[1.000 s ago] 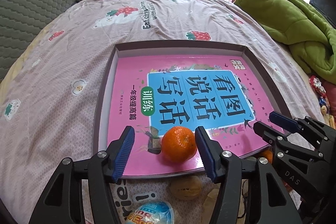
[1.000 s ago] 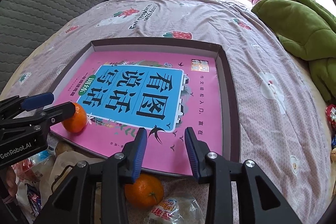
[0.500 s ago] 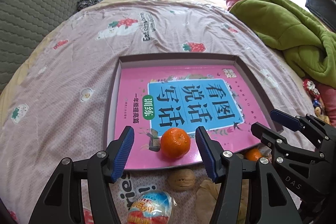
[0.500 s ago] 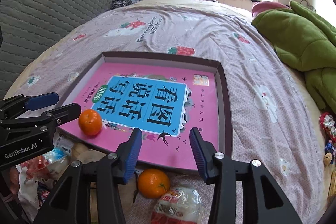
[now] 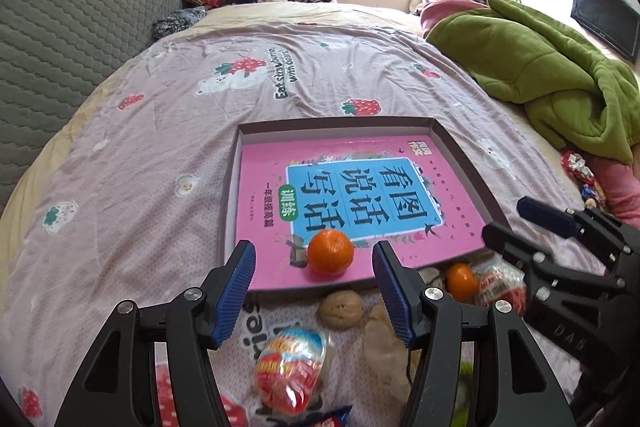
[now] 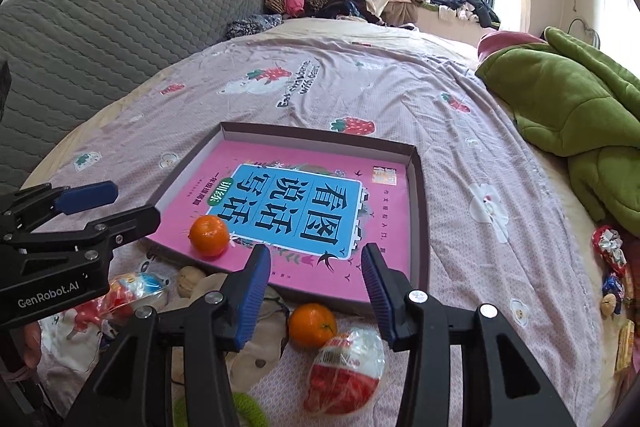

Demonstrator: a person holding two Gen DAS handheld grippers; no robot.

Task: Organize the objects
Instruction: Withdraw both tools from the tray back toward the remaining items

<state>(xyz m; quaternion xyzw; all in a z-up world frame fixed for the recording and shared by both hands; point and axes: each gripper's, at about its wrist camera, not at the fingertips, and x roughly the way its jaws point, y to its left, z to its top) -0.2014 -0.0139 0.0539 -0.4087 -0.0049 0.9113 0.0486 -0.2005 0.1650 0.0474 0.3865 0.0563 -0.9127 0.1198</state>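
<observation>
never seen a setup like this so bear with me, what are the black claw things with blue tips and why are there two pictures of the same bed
The claws are two hand-held grippers, one in each of a person's hands, not robot arms. Each carries a fisheye camera looking along its fingers, so you get one picture per hand. In the left camera's picture, the left gripper is open and empty. The right gripper is open and empty too.

On the bed lies a shallow tray holding a pink book, with one orange resting on the book. In front of the tray, on the sheet, lie a second orange, a walnut and wrapped snacks.
</observation>
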